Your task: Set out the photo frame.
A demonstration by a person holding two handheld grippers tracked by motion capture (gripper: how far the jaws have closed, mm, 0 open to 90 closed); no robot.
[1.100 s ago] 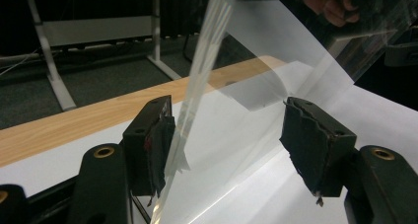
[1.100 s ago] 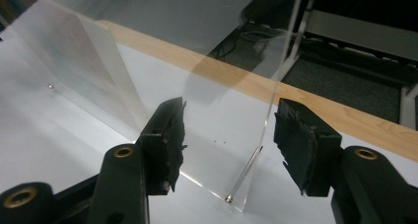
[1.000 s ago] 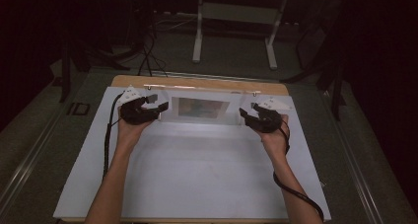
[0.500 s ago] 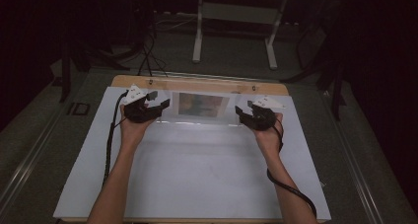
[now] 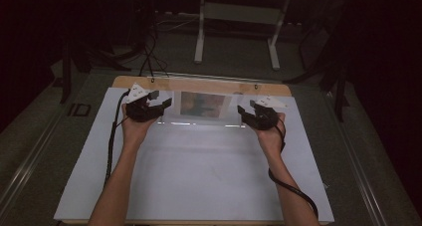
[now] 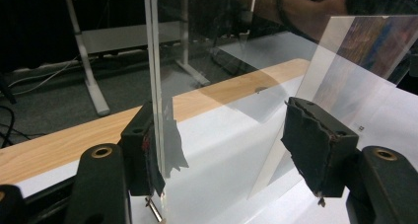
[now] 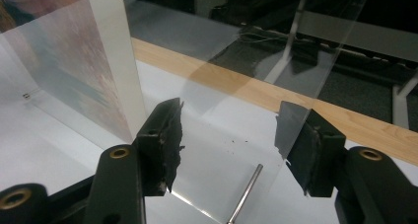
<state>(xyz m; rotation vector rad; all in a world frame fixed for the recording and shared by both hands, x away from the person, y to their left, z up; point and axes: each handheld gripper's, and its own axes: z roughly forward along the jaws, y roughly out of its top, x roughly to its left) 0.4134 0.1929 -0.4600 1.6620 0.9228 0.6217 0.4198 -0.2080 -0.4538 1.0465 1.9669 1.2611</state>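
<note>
Both my grippers, left gripper [image 5: 160,105] and right gripper [image 5: 245,111], gape around the clear frame [image 5: 201,106] at upper centre, seemingly unclamped, so it could topple.

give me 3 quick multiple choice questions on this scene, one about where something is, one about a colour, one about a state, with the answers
1. Where does the clear acrylic frame stand?
A. at the table's far edge, between the two grippers
B. at the near edge by the elbows
C. on the floor

2. What colour is the sheet that covers the table?
A. black
B. white
C. red

3. How does the left gripper stand?
A. shut tight with nothing between
B. lying flat on the sheet
C. open, the frame's clear panel edge by one jaw

Answers: 1 A, the high view shows the frame flanked by the left and right gripper. 2 B, the sheet is white beside the wooden table rim. 3 C, the left gripper view shows a wide gap.
</note>
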